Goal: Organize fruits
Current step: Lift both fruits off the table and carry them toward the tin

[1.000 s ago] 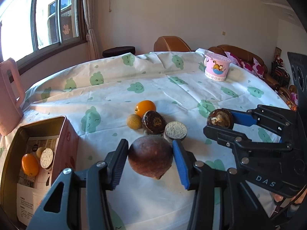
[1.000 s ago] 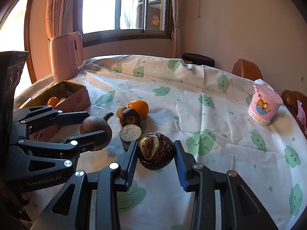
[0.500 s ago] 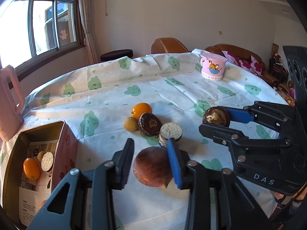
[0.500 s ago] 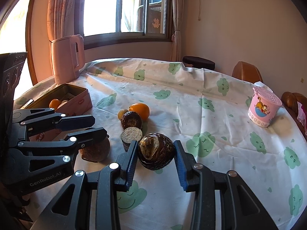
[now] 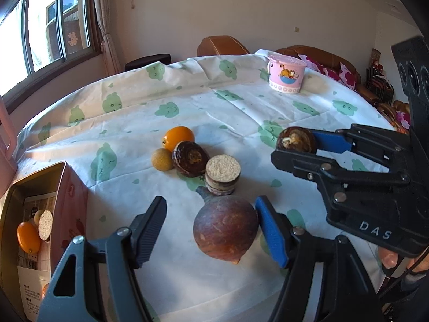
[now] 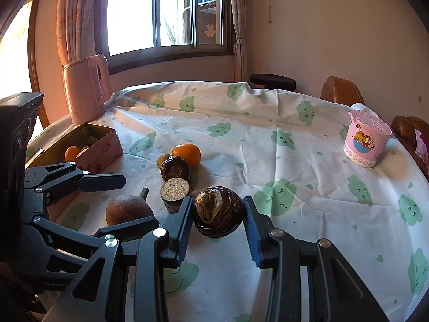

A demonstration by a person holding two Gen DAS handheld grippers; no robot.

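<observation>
At far left the pink tin (image 5: 71, 187) holds an orange and a cut piece. Your left claw (image 5: 211, 230) has just been opening, and the brown round fruit (image 5: 225, 230) lies on the desk (image 5: 241, 112) between its jaws, free of the left pad. Your right claw (image 6: 217, 221) grips the dark wrinkled fruit (image 6: 218, 214).

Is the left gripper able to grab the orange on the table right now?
Probably not straight away. The left gripper, jaws just opened, has the brown fruit lying between them, and two dark fruits sit in front of the orange.
</observation>
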